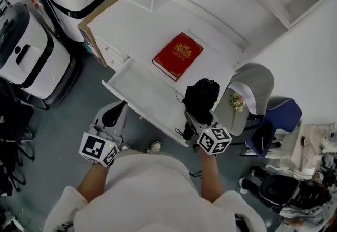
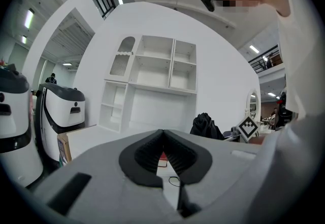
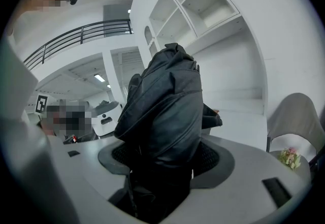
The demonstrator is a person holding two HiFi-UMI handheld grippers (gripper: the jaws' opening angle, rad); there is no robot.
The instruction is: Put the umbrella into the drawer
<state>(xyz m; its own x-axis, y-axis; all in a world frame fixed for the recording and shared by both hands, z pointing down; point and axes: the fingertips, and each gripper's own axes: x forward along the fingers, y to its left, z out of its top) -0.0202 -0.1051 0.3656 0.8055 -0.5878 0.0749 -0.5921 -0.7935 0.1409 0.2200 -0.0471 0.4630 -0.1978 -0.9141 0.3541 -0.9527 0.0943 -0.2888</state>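
Your right gripper (image 1: 198,116) clamps the bundled black umbrella (image 1: 201,95) firmly while your left gripper (image 2: 163,135) sits shut and empty, so lower the bundle lengthwise into the open drawer (image 1: 138,100) just ahead, between both grippers, before releasing.

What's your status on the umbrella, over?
Left gripper shut, empty. Right gripper shut on black umbrella, not yet in open drawer. Red book on desktop, outside drawer.

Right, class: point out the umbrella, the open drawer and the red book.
umbrella (image 1: 201,97), head view, on its folded black canopy.
drawer (image 1: 146,96), head view, on its bare white floor.
red book (image 1: 178,55), head view, on the middle of its cover.
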